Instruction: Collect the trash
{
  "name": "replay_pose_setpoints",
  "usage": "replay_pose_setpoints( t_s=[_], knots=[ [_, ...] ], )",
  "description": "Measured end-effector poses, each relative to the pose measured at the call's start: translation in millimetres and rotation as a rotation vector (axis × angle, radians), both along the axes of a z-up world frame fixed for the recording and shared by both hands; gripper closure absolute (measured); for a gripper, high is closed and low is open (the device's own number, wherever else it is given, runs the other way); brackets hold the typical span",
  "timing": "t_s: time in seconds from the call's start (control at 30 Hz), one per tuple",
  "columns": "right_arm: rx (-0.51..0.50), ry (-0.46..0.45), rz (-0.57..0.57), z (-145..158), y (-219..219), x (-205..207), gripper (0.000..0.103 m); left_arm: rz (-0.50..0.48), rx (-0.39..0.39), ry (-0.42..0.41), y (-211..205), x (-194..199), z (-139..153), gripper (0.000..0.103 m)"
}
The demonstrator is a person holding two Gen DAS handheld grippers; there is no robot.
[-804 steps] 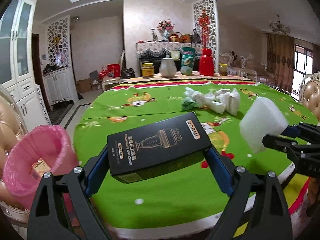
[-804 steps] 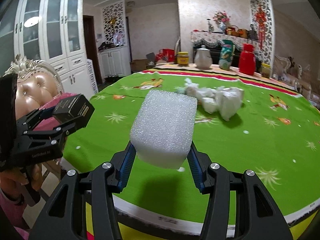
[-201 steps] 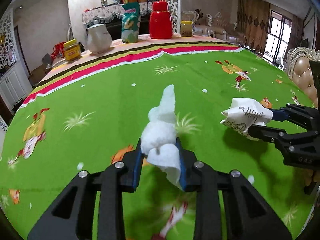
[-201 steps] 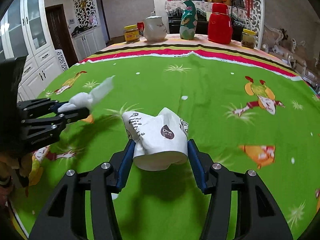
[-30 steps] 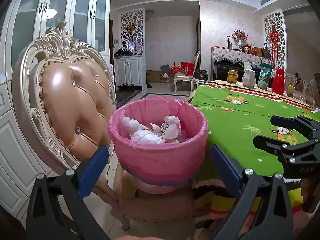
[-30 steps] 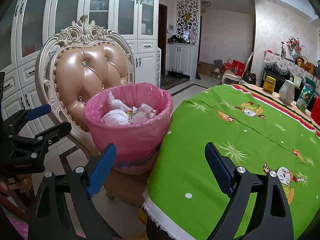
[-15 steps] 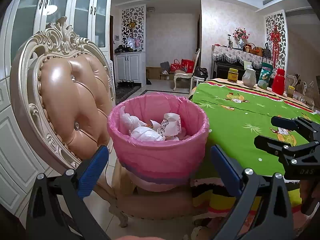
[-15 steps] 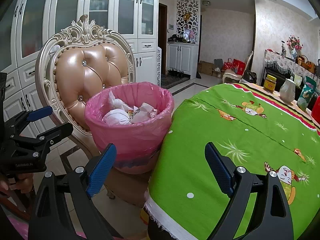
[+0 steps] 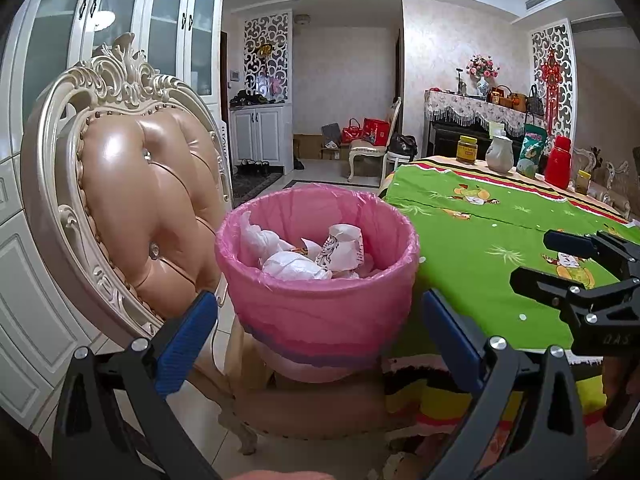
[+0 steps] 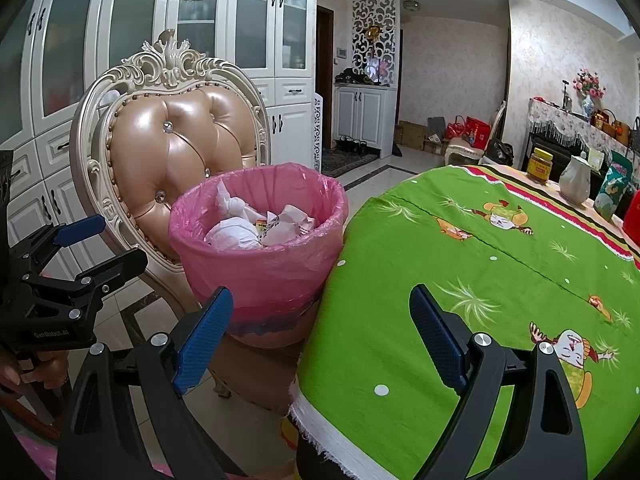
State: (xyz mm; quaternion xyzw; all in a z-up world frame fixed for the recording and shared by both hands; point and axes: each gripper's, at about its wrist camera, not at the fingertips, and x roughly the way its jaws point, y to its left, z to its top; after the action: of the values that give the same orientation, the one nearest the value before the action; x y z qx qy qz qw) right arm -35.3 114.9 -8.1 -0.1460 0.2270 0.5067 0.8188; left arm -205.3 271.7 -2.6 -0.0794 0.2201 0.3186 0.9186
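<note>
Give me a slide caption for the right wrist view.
Open right gripper faces a pink-lined bin of crumpled trash on a chair.

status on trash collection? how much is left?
Done: crumpled paper and wrappers lie in the pink-lined bin on the chair. In hand: nothing; left gripper and right gripper are both open and empty. Left: no loose trash shows on the visible green tablecloth; only jars and a jug stand at the far edge.

both wrist views close, facing pink bin [image 9: 320, 304] [image 10: 256, 264] on chair, seemingly level, table shared
</note>
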Motion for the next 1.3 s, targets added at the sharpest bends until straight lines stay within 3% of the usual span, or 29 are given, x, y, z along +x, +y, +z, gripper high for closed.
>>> replay_pose_setpoints(
  t_s=[1.07, 1.3],
  knots=[
    [-0.003, 0.003, 0.009, -1.1, 4.2, -5.8, 0.018, 0.008, 0.011, -0.002, -0.6, -0.5, 0.2, 0.005],
    [0.0, 0.002, 0.007, -0.8, 2.5, -6.0, 0.018, -0.001, 0.052, -0.005, -7.3, 2.1, 1.9, 0.005]
  ],
)
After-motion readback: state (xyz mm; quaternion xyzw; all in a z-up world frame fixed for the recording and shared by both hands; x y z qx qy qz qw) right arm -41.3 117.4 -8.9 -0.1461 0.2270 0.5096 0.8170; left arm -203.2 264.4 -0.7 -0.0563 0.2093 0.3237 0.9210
